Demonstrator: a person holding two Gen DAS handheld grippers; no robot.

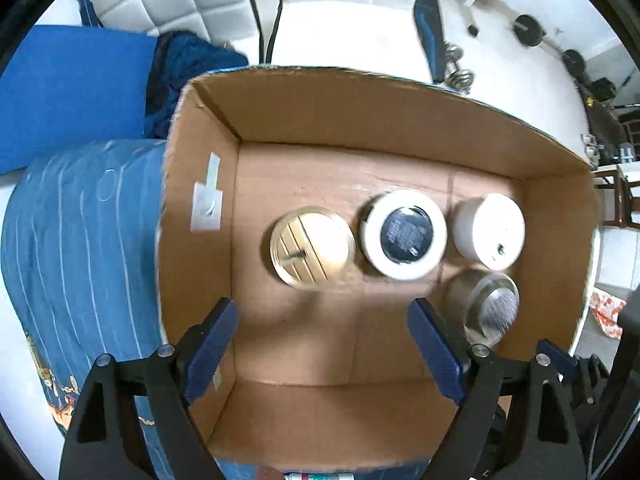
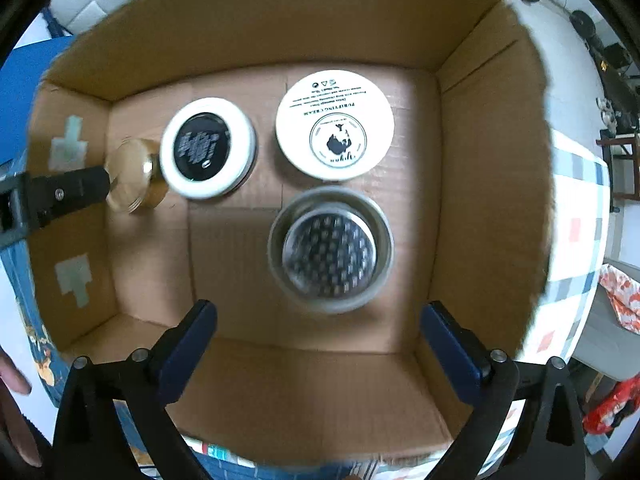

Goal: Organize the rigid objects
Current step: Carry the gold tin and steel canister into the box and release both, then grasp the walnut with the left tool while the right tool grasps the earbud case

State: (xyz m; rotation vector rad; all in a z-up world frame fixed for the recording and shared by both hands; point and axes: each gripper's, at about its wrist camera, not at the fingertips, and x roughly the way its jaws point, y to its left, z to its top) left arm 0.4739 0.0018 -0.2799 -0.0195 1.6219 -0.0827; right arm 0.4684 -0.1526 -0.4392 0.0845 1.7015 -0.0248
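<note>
Four round containers in open cardboard box; both tongs empty.

Left tongs spread wide above the box floor, holding nothing; right tongs likewise wide apart and empty. On the box floor, far row, left to right: gold-lidded jar, white jar with dark round label, white cream jar printed "PURIFYING CREAM". The first two look to be touching in the right wrist view. Clear glass jar with patterned lid sits near of the cream jar, at the right. Box rests on a blue patterned bedcover.
</note>
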